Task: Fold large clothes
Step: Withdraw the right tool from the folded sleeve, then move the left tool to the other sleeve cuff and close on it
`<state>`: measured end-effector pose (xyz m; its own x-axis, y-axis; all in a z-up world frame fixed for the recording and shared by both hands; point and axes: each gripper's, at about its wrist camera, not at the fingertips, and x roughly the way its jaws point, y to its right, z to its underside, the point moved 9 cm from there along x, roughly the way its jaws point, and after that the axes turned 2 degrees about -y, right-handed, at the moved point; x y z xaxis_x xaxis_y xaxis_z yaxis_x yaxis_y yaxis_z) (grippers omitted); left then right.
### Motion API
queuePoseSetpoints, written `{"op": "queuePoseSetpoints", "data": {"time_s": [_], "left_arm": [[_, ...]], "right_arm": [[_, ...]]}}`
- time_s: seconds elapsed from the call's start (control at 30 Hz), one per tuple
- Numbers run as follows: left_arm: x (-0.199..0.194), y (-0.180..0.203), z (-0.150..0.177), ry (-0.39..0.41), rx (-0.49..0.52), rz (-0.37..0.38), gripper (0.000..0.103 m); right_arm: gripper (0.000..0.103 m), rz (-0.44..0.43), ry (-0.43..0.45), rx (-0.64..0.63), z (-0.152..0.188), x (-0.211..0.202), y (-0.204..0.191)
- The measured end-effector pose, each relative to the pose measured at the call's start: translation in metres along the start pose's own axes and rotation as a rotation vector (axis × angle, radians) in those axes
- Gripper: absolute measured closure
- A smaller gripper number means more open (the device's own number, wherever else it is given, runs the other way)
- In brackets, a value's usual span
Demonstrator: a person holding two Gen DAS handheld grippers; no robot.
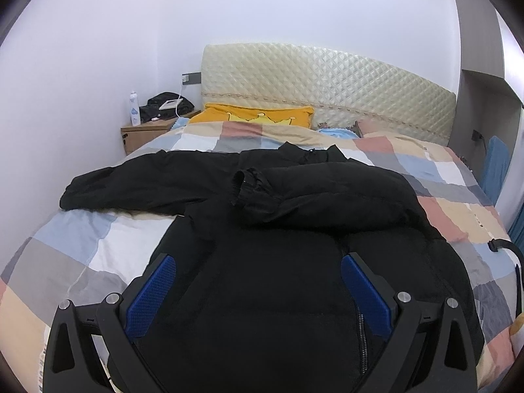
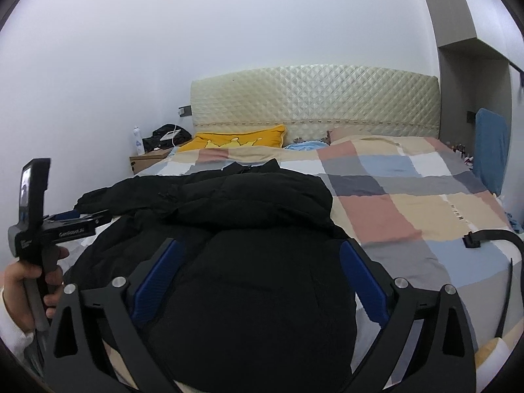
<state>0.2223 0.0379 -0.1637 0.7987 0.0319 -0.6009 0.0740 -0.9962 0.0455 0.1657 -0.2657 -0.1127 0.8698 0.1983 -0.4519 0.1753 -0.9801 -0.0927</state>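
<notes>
A large black padded jacket [image 1: 268, 262] lies front up on the checked bed cover [image 1: 91, 255], zipper toward me. Its right sleeve [image 1: 321, 193] is folded across the chest; its left sleeve [image 1: 137, 183] stretches out to the left. My left gripper [image 1: 258, 271] is open and empty, hovering over the jacket's lower front. My right gripper [image 2: 258, 262] is open and empty over the jacket's [image 2: 249, 294] lower right part. The left gripper [image 2: 75, 222] and the hand holding it also show at the left of the right wrist view.
A quilted cream headboard [image 1: 327, 88] and a yellow pillow [image 1: 255, 116] are at the far end. A wooden nightstand [image 1: 144, 134] with a bottle and dark items stands at far left. A black strap [image 2: 491, 239] lies on the bed's right side. A blue cloth [image 2: 491, 150] hangs at right.
</notes>
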Motion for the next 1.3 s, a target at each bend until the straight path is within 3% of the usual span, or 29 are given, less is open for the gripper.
{"op": "queuePoseSetpoints", "data": {"time_s": [0.13,0.37,0.67,0.77,0.9,1.03,1.3], "left_arm": [[0.0,0.002,0.0,0.003,0.01,0.003,0.001],[0.003,0.002,0.0,-0.004,-0.003,0.037,0.001],[0.01,-0.021,-0.026,-0.023,-0.029,0.031,0.001],[0.012,-0.04,-0.04,-0.036,-0.075,0.032,0.001],[0.016,-0.074,-0.065,-0.039,-0.086,-0.044,0.001],[0.029,-0.111,-0.091,-0.066,-0.117,-0.058,0.001],[0.053,-0.216,-0.151,-0.092,-0.17,-0.12,0.001]], "right_arm": [[0.0,0.004,0.034,0.003,-0.004,-0.009,0.003],[0.0,0.021,0.022,0.029,-0.002,-0.001,0.011],[0.0,-0.007,-0.007,0.036,0.006,0.01,0.011],[0.0,-0.015,-0.006,0.042,0.006,0.011,0.011],[0.0,-0.005,-0.01,0.05,0.008,0.013,0.015],[0.0,-0.003,-0.021,0.076,0.01,0.018,0.019],[0.0,-0.005,-0.044,0.092,0.015,0.025,0.018]]}}
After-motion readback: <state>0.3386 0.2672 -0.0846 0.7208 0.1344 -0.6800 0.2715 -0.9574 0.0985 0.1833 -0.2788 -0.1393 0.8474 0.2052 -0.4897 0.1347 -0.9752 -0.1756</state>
